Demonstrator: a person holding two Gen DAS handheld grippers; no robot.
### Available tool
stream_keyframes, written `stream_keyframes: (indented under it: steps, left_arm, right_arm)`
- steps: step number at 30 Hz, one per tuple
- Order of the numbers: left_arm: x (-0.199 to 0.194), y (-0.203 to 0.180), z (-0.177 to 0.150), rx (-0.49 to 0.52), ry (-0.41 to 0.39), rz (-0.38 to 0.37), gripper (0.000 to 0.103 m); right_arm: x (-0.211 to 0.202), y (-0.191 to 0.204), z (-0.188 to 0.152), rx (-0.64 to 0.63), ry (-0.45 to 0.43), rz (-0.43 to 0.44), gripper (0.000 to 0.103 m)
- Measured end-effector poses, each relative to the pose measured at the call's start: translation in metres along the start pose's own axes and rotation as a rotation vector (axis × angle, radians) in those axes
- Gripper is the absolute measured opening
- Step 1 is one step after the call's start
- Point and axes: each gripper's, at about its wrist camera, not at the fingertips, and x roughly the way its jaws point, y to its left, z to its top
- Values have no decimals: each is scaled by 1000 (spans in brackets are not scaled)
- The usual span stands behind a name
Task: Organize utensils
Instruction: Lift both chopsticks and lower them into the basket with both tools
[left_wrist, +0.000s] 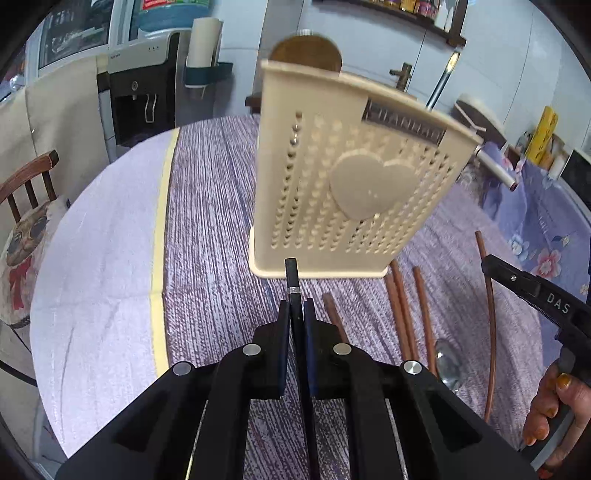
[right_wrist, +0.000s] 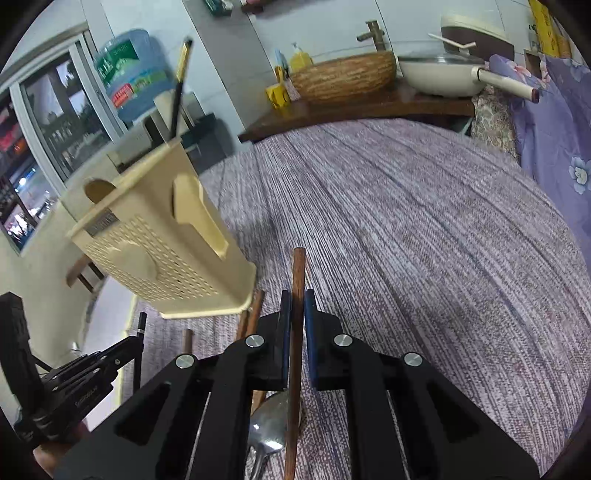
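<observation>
A cream perforated utensil holder (left_wrist: 351, 177) with a heart on its front stands on the purple tablecloth; it also shows in the right wrist view (right_wrist: 166, 251). A black chopstick (right_wrist: 181, 85) stands in it. My left gripper (left_wrist: 297, 314) is shut on a black chopstick (left_wrist: 292, 277) just in front of the holder's base. My right gripper (right_wrist: 295, 310) is shut on a brown chopstick (right_wrist: 297, 280), to the right of the holder. Several brown chopsticks (left_wrist: 402, 306) and a metal spoon (left_wrist: 448, 365) lie on the cloth right of the holder.
A wooden chair (left_wrist: 29, 192) with a cushion stands left of the round table. A woven basket (right_wrist: 343, 74) and a white pan (right_wrist: 439, 74) sit on a wooden board at the far edge. A flowered purple cloth (right_wrist: 554, 140) lies at the right.
</observation>
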Motion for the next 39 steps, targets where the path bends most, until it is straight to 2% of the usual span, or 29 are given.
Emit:
stream_keyframes:
  steps: [9,17,26,39]
  left_arm:
    - [-51,-3,11,38,-121,-50,8]
    - [-83,-3,15,71,-196,-70,8]
    - [-101,-1,14,82,-240,-75,8]
    - [-122,5,25,77,-301,-82,8]
  right_arm:
    - [-66,5,10,-45,-95,136,8]
    - [-112,15,15,-131,-171,164,8]
    - [-134,31,20,-179,-201,195,8]
    - [-143,51,37,-232,-240,210,8]
